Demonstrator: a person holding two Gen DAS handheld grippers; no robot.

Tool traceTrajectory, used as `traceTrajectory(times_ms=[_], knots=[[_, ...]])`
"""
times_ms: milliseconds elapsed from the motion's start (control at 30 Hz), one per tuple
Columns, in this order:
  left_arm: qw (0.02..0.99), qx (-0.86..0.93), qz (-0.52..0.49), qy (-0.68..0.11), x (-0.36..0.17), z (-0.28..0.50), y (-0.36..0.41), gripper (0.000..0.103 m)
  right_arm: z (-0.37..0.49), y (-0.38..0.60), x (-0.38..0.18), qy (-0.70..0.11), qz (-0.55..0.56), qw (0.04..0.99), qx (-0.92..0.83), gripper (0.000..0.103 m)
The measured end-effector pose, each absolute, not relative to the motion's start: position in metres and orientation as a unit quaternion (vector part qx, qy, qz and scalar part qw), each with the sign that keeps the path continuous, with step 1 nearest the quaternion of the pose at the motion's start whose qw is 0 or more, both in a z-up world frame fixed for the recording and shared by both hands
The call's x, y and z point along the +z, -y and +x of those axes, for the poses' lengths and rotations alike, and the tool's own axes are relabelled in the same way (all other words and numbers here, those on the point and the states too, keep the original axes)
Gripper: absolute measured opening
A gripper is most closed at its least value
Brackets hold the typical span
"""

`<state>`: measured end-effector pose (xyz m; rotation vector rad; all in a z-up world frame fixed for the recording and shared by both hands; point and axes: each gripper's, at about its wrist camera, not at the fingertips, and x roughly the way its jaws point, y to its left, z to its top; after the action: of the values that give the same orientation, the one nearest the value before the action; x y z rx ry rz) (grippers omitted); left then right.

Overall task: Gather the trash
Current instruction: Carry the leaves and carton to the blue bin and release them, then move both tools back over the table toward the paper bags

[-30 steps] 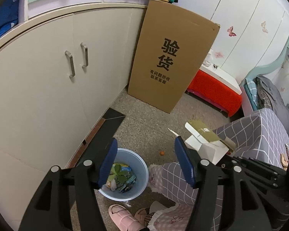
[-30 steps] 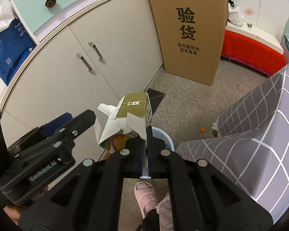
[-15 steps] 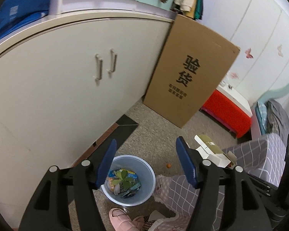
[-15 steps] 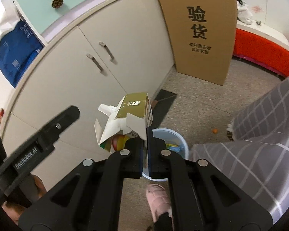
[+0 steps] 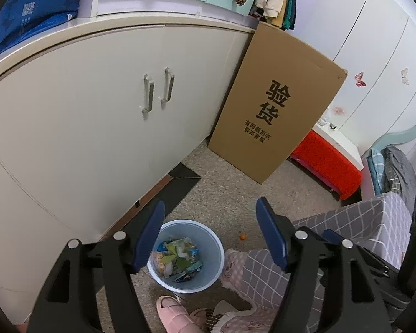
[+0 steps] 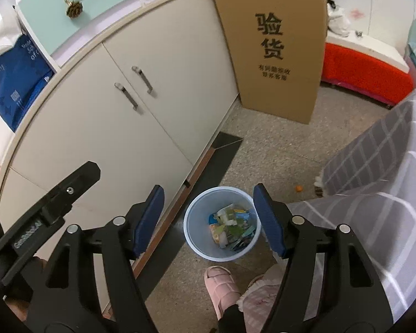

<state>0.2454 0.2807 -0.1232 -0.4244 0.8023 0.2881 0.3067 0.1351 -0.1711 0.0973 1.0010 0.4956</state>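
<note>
Two grippers above one blue bin [image 6: 192,238] of trash [image 6: 231,229] on the floor: right gripper [image 6: 208,219] jaws just sprung apart, empty; left gripper [image 5: 209,236] jaws just widened, empty.

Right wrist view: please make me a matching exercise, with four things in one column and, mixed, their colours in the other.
Things:
1. bin
2. slipper
3. tall box
4. storage bench

Colours:
a. brown
b. red
c. light blue
d. pink

Pairs: 1-c, 2-d, 3-a, 4-b
</note>
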Motion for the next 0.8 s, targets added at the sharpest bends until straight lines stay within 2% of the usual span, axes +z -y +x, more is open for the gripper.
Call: traceTrajectory(times_ms=[333,800], knots=[[0.91,0.083,-0.173,-0.368,-0.08,0.229,-0.227,0.068,0.27,-0.059,-0.111,-0.427,0.088,0.876,0.205,0.07],[0.924,-0.041,-0.097,-0.367,-0.026,0.219,-0.068,0.073,0.208,0.083,-0.055,-0.378,0.114,0.909,0.136,0.07]])
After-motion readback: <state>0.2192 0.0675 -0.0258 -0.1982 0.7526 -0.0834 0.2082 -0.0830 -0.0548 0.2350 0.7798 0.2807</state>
